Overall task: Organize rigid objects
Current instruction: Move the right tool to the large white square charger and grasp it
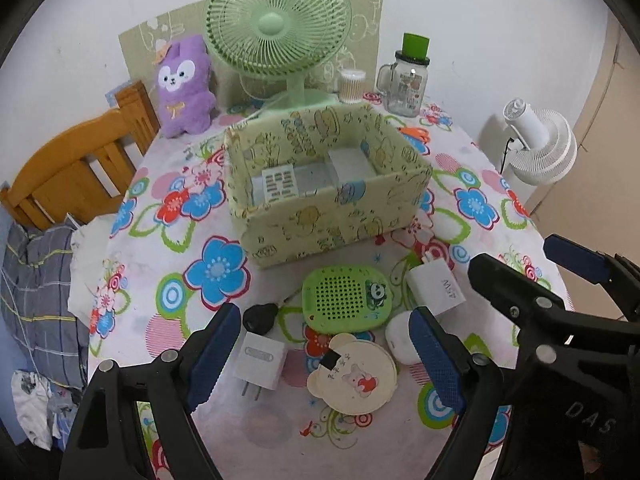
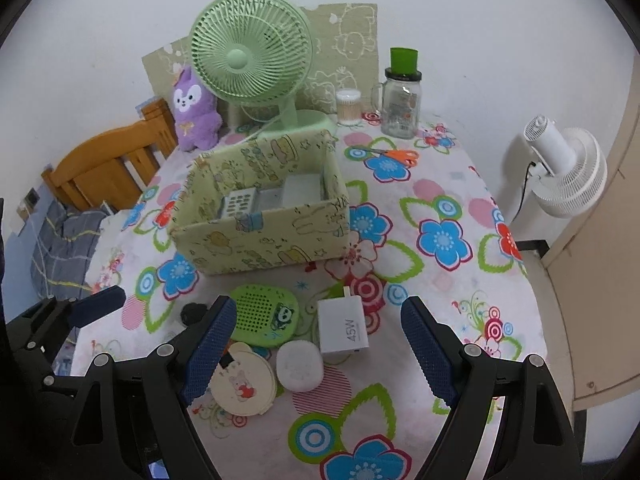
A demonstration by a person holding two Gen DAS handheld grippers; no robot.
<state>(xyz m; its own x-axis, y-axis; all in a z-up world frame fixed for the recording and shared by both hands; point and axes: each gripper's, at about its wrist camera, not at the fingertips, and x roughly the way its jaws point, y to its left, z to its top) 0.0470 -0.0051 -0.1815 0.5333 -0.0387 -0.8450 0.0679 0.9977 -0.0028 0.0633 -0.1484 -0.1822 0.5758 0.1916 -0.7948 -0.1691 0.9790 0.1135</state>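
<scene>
Both grippers hover spread over small items clustered in front of the patterned box (image 1: 332, 216).

The left gripper (image 1: 324, 360), jaws wide and empty, frames a white plug (image 1: 260, 364) and a round bear-eared disc (image 1: 354, 378). The right gripper (image 2: 320, 354), likewise spread, frames a white round case (image 2: 300, 366) and the 45W charger (image 2: 344, 326); the green perforated case (image 2: 266, 316) lies just beyond, nearer the box.

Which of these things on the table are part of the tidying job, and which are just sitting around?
Part of the job:
- storage box
- green speaker
- 45W charger
- small white plug adapter
- bear-shaped coaster stack
- white round case
- black key fob

Just lying about:
- green desk fan
- purple plush toy
- glass mug jar
- cotton swab tub
- orange scissors
</scene>
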